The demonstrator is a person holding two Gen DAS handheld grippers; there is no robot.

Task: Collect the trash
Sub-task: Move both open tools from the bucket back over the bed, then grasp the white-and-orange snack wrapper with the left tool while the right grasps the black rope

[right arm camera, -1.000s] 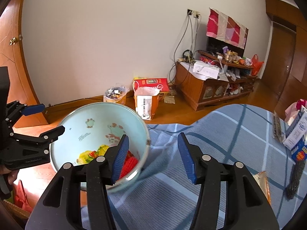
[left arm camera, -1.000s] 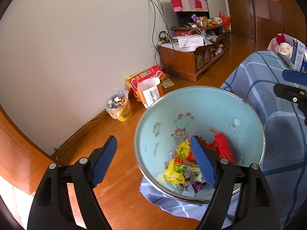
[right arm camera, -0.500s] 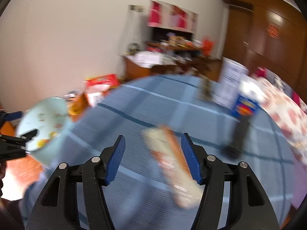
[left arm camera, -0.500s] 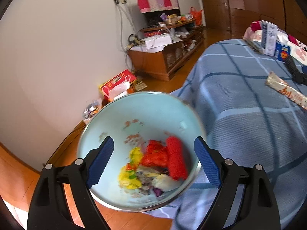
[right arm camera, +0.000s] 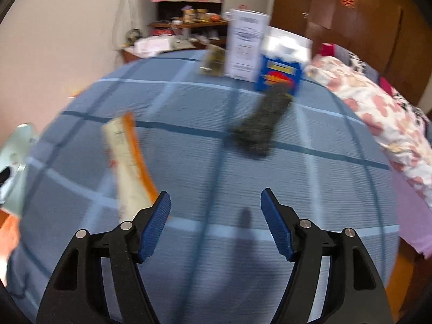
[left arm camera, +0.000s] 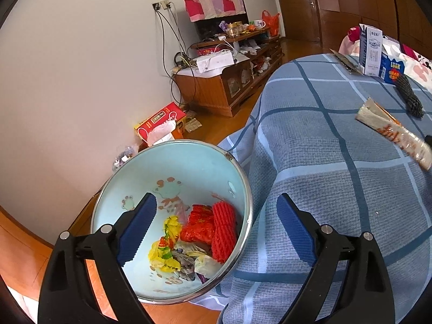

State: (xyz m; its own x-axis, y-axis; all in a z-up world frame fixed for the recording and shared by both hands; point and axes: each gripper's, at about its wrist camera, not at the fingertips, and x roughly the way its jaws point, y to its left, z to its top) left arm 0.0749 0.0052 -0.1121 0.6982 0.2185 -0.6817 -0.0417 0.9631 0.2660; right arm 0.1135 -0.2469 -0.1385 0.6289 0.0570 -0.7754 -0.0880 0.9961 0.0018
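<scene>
The left claw [left arm camera: 216,226] is being held released over the rim of the pale blue bin [left arm camera: 189,159], nothing gripped, with red and yellow trash [left arm camera: 213,229] lying at the bin's bottom. The right claw [right arm camera: 216,221] is being held released above the blue checked bed [right arm camera: 310,189]; a long snack wrapper [right arm camera: 129,162] is lying just left of it, a dark packet [right arm camera: 259,124] farther off.

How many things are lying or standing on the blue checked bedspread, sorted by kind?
Snack wrappers: 2, the orange and white wrapper and the dark flat packet
Cartons: 2, the tall white carton and the blue carton
Dark mesh sleeves: 1
Total: 5 on the bedspread
</scene>
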